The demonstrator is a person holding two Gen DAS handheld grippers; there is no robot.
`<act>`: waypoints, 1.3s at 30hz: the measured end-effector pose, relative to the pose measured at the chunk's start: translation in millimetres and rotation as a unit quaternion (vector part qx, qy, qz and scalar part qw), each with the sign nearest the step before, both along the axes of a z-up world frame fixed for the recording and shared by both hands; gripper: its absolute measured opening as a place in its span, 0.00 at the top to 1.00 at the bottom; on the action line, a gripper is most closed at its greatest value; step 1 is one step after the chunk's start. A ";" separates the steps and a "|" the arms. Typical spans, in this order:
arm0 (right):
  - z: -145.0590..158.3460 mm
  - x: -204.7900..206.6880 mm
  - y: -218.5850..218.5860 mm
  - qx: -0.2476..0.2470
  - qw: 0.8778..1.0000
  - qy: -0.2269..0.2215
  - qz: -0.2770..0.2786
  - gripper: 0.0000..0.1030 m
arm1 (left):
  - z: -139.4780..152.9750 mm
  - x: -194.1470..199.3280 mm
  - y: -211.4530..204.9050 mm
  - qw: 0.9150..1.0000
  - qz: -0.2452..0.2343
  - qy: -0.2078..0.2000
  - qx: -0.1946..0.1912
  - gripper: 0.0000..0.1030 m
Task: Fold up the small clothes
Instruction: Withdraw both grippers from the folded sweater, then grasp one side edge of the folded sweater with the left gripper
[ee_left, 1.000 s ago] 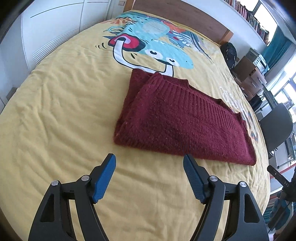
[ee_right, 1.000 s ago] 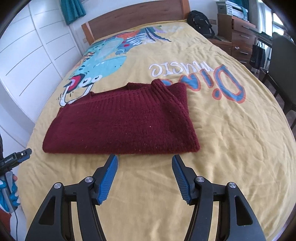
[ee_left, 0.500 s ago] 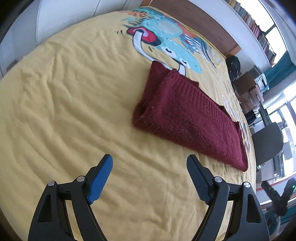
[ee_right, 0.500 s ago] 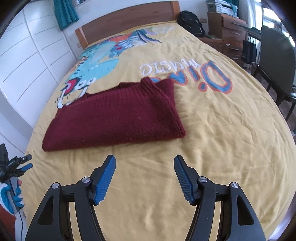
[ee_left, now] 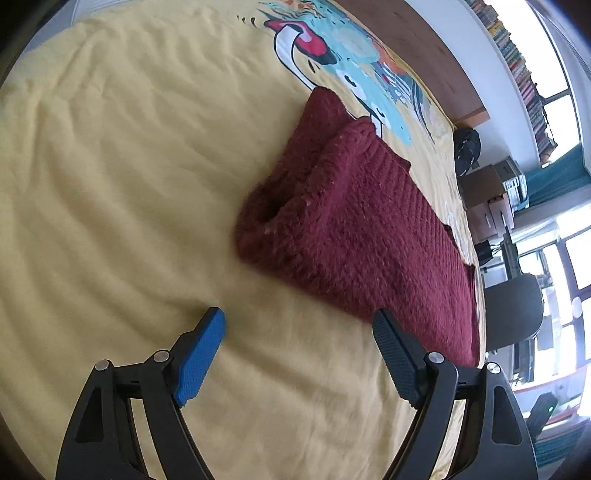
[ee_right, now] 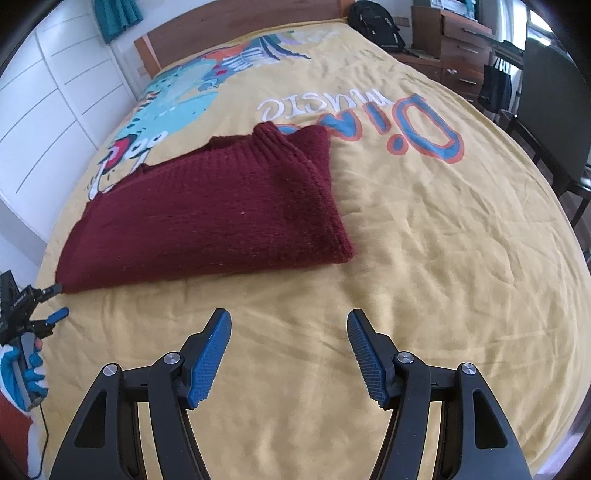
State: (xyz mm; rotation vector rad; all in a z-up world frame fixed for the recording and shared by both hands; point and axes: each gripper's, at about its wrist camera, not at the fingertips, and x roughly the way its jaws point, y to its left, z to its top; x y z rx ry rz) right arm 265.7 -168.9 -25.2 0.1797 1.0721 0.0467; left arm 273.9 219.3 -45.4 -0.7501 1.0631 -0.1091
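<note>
A dark red knitted sweater (ee_left: pixel 362 229) lies folded flat on the yellow bedcover (ee_left: pixel 110 184). In the left wrist view my left gripper (ee_left: pixel 299 321) hovers low over the cover just short of the sweater's near left corner, jaws wide open and empty. The right wrist view shows the same sweater (ee_right: pixel 221 218) from its other end. There my right gripper (ee_right: pixel 290 325) stands open above bare cover, a little short of the sweater's near right corner, holding nothing. The left gripper (ee_right: pixel 55 306) shows at that view's left edge beside the sweater's corner, in a blue-and-white gloved hand (ee_right: pixel 26 365).
The bedcover carries a cartoon dinosaur print (ee_right: pixel 173 103) and lettering (ee_right: pixel 369 114). A wooden headboard (ee_right: pixel 240 29) stands at the far end. White wardrobe doors (ee_right: pixel 48 103) line one side. A dark chair (ee_right: pixel 554 110), drawers (ee_right: pixel 461 40) and a black backpack (ee_right: pixel 376 22) stand at the other.
The left gripper sank, rolled and closed in on the sweater's left corner, its jaws spreading wider. The right gripper dropped slightly and now faces the cover just past the sweater's right corner.
</note>
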 end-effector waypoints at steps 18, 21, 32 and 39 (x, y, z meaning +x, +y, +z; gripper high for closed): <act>-27.2 15.6 -47.9 -0.009 0.999 0.027 -0.030 0.35 | -17.6 67.9 29.7 0.987 0.080 -0.050 -0.131 0.24; -30.5 15.2 -53.9 -0.006 0.999 0.029 -0.034 0.35 | -15.4 82.4 29.5 0.988 0.076 -0.046 -0.124 0.25; -34.5 5.8 -80.4 0.023 0.998 0.021 -0.052 0.35 | 17.5 104.3 9.0 0.990 0.076 -0.030 -0.113 0.80; -24.9 -7.7 -106.8 0.046 0.997 0.002 -0.069 0.35 | 61.9 108.9 -26.2 0.994 0.057 -0.040 -0.079 0.81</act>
